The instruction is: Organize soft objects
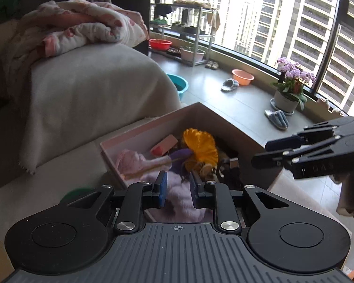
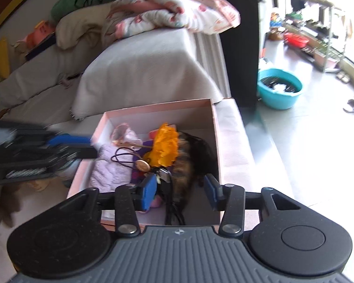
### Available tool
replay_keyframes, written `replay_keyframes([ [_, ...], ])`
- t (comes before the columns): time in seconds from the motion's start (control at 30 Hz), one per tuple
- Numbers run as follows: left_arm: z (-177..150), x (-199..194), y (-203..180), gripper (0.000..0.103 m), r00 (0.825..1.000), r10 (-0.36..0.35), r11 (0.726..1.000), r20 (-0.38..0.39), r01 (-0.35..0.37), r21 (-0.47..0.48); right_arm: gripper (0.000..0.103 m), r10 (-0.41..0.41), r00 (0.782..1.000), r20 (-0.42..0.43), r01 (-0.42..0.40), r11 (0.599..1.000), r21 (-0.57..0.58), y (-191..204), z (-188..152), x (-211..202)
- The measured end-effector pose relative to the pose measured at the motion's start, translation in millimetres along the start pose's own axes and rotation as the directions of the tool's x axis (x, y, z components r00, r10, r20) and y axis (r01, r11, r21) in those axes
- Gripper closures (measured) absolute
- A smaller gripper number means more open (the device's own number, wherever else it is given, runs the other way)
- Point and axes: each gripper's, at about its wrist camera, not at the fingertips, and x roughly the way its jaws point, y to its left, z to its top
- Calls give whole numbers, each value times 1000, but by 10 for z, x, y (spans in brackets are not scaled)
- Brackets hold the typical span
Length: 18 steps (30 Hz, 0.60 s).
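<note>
While both tongs hang over the pink box (image 2: 214,122) on the sofa, soft things fill it: a fuzzy lilac cloth (image 2: 108,172), an orange frill (image 2: 166,145), a dark furry tail (image 2: 188,165). The left tongs (image 1: 178,189) are nearly closed and hold nothing. The right tongs (image 2: 180,189) are part open and empty. The box's near edge is hidden.

1. A crumpled floral quilt (image 1: 82,23) lies on the sofa arm, far beyond the fingers.
2. A teal basin (image 2: 279,87) sits on the floor, up right of the fingers.
3. A potted purple orchid (image 1: 292,80) stands by the window, flanked by two grey slippers (image 1: 277,118).
4. An orange basin (image 1: 243,76) rests near a metal shoe rack (image 1: 184,23).
</note>
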Motion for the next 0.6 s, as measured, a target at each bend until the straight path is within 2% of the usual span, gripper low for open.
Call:
replay_keyframes([
  [0.13,-470,-302,16,80,999,42,998,6,-42,-44,56,-47,996,73,47,999,-1,108,-176,-161],
  [0.2,-731,-405,12,80,997,73,993,1,-72,-88,47,-62,991,122,64,998,-14,213,-320,-271],
  [0.33,-1216,-508,-122,80,991,132,981,-21,-134,-143,38,-99,978,182,113,991,-70,456,-684,-377],
  [0.4,-1411,-515,-201,80,987,160,974,-36,-163,-158,35,-109,977,182,132,984,-118,586,-892,-332],
  [0.5,-1584,-475,-258,80,983,170,962,-63,-179,-206,35,-122,983,135,147,971,-191,745,-1157,-175],
  [0.6,-1653,-483,-342,73,978,205,954,-38,-208,-217,35,-119,989,87,133,973,-186,772,-1308,-22],
])
